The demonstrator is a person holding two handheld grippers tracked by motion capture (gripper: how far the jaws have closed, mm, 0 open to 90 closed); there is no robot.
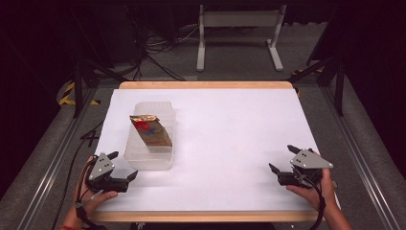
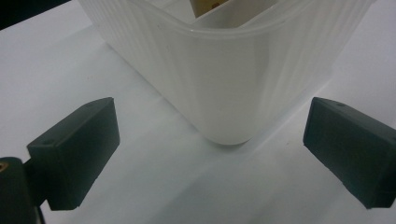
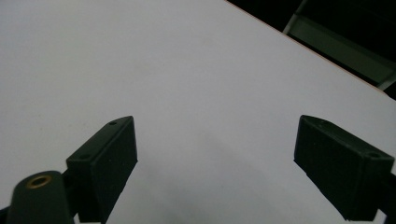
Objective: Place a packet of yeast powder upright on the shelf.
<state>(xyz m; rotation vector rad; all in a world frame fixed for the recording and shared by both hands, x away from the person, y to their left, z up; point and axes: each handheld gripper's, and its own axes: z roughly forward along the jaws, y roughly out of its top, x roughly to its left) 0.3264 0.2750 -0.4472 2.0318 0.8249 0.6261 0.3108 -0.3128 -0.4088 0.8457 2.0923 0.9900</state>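
1. The left gripper (image 1: 123,165) is held low over the white table (image 1: 225,143), with its jaws spread wide apart and nothing clamped between them.
2. A translucent plastic container (image 1: 149,155) is seen just ahead of these jaws, resting on the table.
3. In the left gripper view, the container's rounded near corner (image 2: 229,116) is found in the gap ahead of the two jaw tips, roughly midway between them and slightly nearer the right-hand jaw in that view; neither jaw is touching it.
4. A brown snack packet (image 1: 150,130) with a red and blue mark is seen lying tilted inside the container, farther from the jaws than the near wall; a small piece of it (image 2: 210,5) is glimpsed above the rim.
5. The right gripper (image 1: 283,158) is held well apart from the container, across the table from it, with its jaws also spread wide and empty.
6. In the right gripper view, only bare white table surface (image 3: 187,84) is seen between and ahead of the jaws, with the table's wooden edge (image 3: 299,39) beyond.
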